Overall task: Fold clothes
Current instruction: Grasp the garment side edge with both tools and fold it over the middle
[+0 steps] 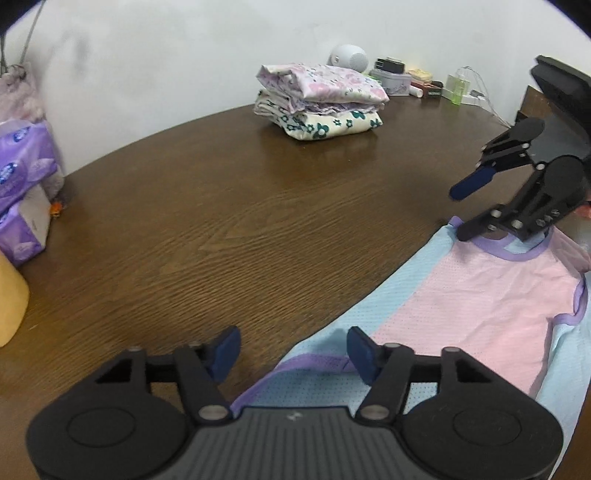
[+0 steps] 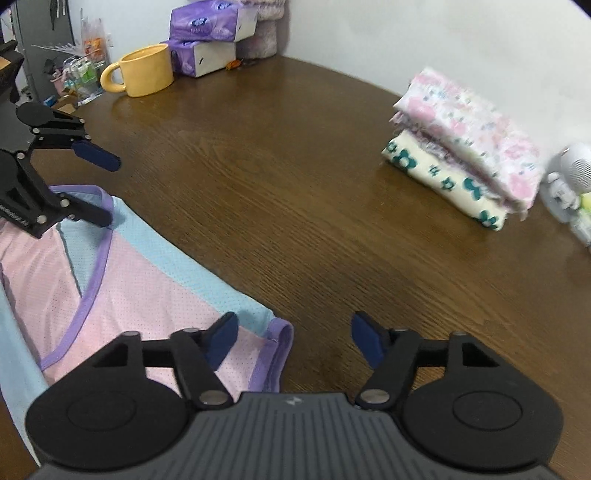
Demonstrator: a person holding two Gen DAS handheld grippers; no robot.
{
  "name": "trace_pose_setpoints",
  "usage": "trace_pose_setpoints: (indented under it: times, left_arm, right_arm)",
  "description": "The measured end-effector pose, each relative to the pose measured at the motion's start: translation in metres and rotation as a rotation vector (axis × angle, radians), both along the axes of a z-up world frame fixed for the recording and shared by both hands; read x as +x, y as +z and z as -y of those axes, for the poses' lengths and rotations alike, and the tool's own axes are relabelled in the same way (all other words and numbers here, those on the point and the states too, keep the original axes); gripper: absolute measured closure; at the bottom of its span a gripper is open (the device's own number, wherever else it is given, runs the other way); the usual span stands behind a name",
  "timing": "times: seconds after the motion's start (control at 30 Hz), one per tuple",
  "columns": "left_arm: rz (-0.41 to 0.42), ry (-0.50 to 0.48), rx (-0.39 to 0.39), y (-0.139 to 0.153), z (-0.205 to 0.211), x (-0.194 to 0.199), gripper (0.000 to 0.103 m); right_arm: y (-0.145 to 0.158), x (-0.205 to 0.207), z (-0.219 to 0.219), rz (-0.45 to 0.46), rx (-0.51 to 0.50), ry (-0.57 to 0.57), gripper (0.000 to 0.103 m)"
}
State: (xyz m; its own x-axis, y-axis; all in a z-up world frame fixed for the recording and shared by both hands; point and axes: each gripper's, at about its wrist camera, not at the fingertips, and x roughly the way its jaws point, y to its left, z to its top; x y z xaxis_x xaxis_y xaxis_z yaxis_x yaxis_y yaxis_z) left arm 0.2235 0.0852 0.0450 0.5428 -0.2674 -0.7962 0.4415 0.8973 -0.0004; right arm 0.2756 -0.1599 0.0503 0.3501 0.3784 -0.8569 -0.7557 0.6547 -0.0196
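Note:
A pink and light-blue mesh top with purple trim (image 1: 476, 295) lies flat on the brown wooden table (image 1: 229, 206); it also shows in the right wrist view (image 2: 133, 280). My left gripper (image 1: 293, 352) is open just above the garment's near purple-trimmed corner. My right gripper (image 2: 290, 339) is open, its left finger over the garment's other corner and its right finger over bare wood. Each gripper shows in the other's view, the right gripper (image 1: 460, 214) and the left gripper (image 2: 107, 190), both open at the garment's edge. Neither holds cloth.
A stack of folded floral clothes (image 1: 321, 101) (image 2: 469, 155) sits at the table's far side. Purple tissue packs (image 1: 22, 184) (image 2: 207, 33) and a yellow mug (image 2: 142, 72) stand at one end. A white round device (image 1: 349, 55) and small bottles line the wall.

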Motion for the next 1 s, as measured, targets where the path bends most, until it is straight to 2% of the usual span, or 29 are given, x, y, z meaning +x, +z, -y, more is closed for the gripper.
trace_pose_setpoints:
  times: [0.03, 0.1, 0.37, 0.43, 0.47, 0.5, 0.53, 0.67, 1.0]
  left_arm:
    - [-0.005, -0.013, 0.001, -0.001, 0.0, 0.002, 0.047]
    - [-0.016, -0.041, 0.01, -0.002, 0.002, 0.006, 0.055]
    - [-0.041, -0.114, 0.028, -0.006, 0.007, 0.014, 0.061]
    - [-0.044, -0.124, 0.025, -0.006, 0.007, 0.015, 0.071]
    - [-0.049, -0.127, 0.019, -0.006, 0.006, 0.016, 0.083]
    - [-0.056, -0.13, 0.01, -0.006, 0.006, 0.017, 0.096]
    - [-0.06, -0.13, 0.005, -0.006, 0.006, 0.017, 0.102]
    - [-0.045, -0.124, 0.01, -0.005, 0.007, 0.014, 0.103]
    - [0.119, -0.121, 0.102, 0.015, 0.021, -0.026, 0.103]
  right_arm:
    - [-0.002, 0.003, 0.001, -0.014, 0.002, 0.003, 0.06]
    - [-0.005, 0.007, 0.001, -0.037, 0.007, 0.013, 0.061]
    - [-0.009, 0.015, -0.006, -0.068, 0.013, 0.057, 0.061]
    - [-0.01, 0.018, -0.005, -0.078, 0.027, 0.057, 0.066]
    - [-0.009, 0.018, -0.004, -0.082, 0.036, 0.058, 0.075]
    - [-0.009, 0.018, -0.003, -0.09, 0.046, 0.061, 0.092]
    - [-0.01, 0.018, -0.002, -0.098, 0.055, 0.065, 0.096]
    - [-0.009, 0.01, -0.001, -0.102, 0.079, 0.08, 0.098]
    - [0.019, -0.026, 0.01, 0.046, 0.106, 0.081, 0.099]
